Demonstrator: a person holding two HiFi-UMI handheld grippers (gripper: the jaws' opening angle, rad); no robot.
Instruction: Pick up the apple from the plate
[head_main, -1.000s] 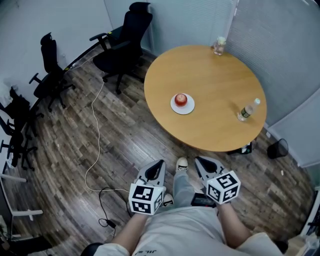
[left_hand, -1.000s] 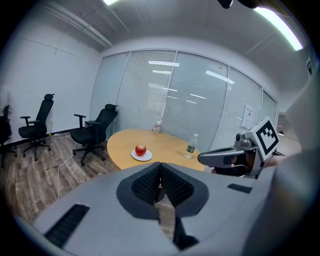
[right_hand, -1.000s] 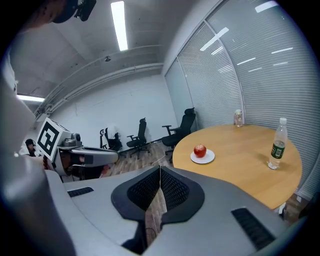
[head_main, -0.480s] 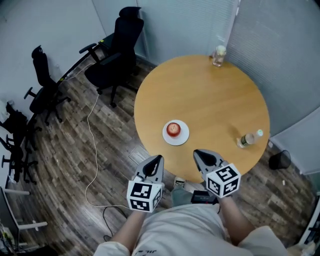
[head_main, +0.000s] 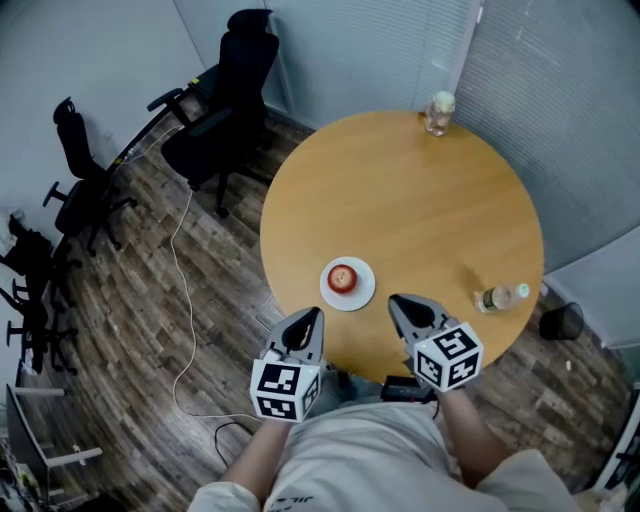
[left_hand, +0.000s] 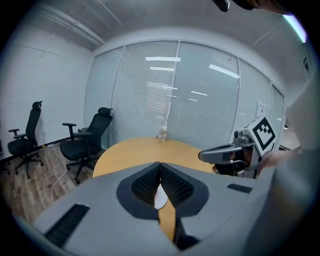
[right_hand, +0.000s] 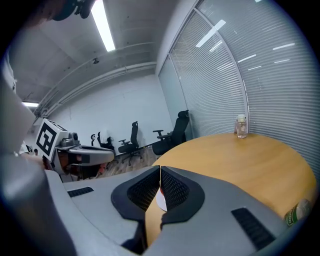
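Head view, with both gripper views. Compared with a second ago, the person stands closer to the table. Both grippers were over the floor then; now their tips reach over its near edge. The plate, formerly far ahead, now lies just beyond and between them. The apple sits on the plate, untouched. The left gripper and right gripper are both closed and empty, each pair of jaws meeting along its length.

The table is round, of light wood. A jar stands at its far edge and a bottle lies near its right edge. The floor is dark planking crossed by a cable. Black chairs stand at the left, and a bin at the right. Blinds cover the glass walls.

Only the head view shows the whole apple, the cable and the bin. In the gripper views a white sliver of plate shows below the closed jaws, with a trace of red in the right one. Each also shows the other gripper from the side. Only the right gripper view shows a ceiling lamp.
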